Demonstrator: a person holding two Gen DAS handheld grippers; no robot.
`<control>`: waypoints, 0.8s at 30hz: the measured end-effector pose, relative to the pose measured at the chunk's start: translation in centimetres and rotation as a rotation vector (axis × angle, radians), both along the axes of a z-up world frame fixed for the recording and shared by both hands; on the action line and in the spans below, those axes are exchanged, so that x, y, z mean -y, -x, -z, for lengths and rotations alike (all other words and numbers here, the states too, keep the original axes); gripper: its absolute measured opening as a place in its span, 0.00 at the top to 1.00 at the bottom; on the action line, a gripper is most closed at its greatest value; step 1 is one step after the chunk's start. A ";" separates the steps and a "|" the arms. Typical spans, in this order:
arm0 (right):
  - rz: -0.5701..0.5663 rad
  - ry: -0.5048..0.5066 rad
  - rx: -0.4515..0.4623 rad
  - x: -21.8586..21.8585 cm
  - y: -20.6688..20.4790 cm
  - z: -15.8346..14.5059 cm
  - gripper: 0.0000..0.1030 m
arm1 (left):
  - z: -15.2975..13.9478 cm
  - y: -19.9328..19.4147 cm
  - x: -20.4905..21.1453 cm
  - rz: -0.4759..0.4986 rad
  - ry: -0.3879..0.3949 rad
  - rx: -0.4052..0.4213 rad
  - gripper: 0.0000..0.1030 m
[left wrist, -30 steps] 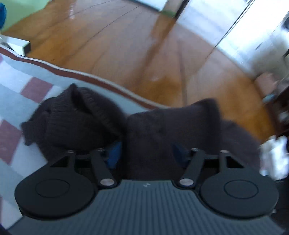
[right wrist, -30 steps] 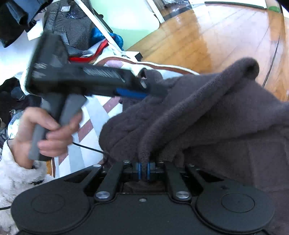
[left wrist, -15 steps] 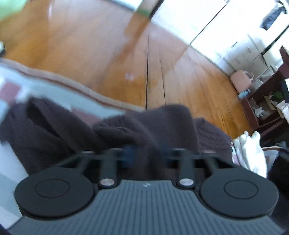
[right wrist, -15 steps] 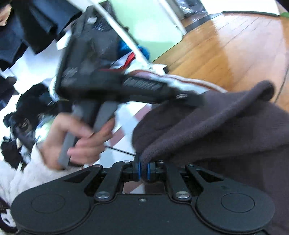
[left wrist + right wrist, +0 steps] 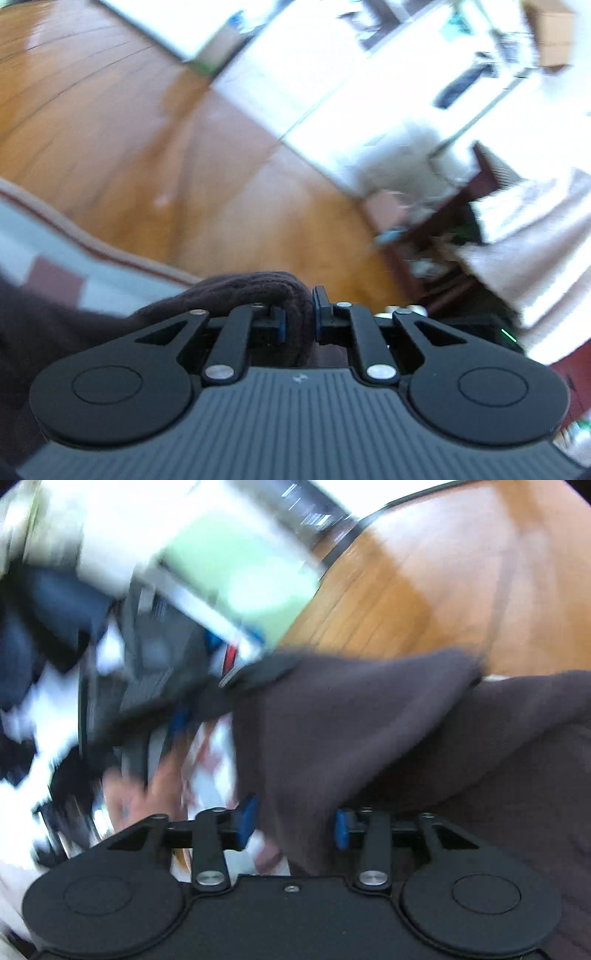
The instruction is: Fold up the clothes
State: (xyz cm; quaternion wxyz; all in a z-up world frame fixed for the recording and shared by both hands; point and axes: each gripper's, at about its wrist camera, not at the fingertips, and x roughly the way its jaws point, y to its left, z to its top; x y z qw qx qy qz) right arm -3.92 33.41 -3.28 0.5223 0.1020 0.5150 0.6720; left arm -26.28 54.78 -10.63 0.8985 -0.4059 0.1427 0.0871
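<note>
Left gripper (image 5: 298, 320) clamped on a thick fold of dark brown knit sweater (image 5: 255, 291), which trails to 8 o'clock over the checked blanket (image 5: 48, 254). Right gripper (image 5: 293, 823) jaws apart, sweater (image 5: 369, 738) draped between them. Wood floor (image 5: 129, 129) at 11 o'clock. Heavy blur.

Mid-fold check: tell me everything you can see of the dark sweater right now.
The dark sweater is a brownish-black, fuzzy knit, soft and bunched. In the left view a thick rolled fold is pinched in the left tool. In the right view it drapes in broad folds across the open right tool, whose blue pads stand apart with cloth between them. Beneath it lies a checked blanket. Both views are motion-blurred.
</note>
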 end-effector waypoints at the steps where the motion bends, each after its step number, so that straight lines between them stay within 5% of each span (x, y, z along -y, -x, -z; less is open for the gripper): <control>1: 0.054 -0.032 -0.056 1.0 -1.3 -0.2 0.41 | -0.3 0.1 0.3 0.029 -0.009 0.037 0.89; 4: 0.170 -0.109 -0.156 3.5 -4.0 -0.6 0.38 | -1.1 -0.3 0.9 0.118 -0.006 0.159 0.89; 8: 0.201 -0.102 -0.169 4.7 -6.2 -1.8 0.37 | -2.6 -0.8 3.2 0.257 -0.076 0.240 0.88; 12: 0.157 -0.008 -0.094 4.8 -7.7 -2.9 0.35 | -3.2 -2.3 6.9 0.382 -0.206 0.147 0.88; 16: 0.227 0.156 0.118 5.5 -7.4 -3.2 0.34 | -1.0 -5.7 8.4 0.501 -0.167 0.007 0.88; 18: 0.219 0.145 0.172 5.2 -6.3 -3.2 0.34 | 0.8 -7.5 9.0 0.540 -0.135 -0.084 0.88; 21: 0.076 0.114 0.161 3.7 -5.1 -2.5 0.34 | 3.6 -9.2 9.3 0.526 -0.122 -0.228 0.88; 24: -0.031 0.150 0.224 1.5 -3.7 -1.6 0.34 | 4.0 -9.1 9.4 0.513 -0.152 -0.278 0.88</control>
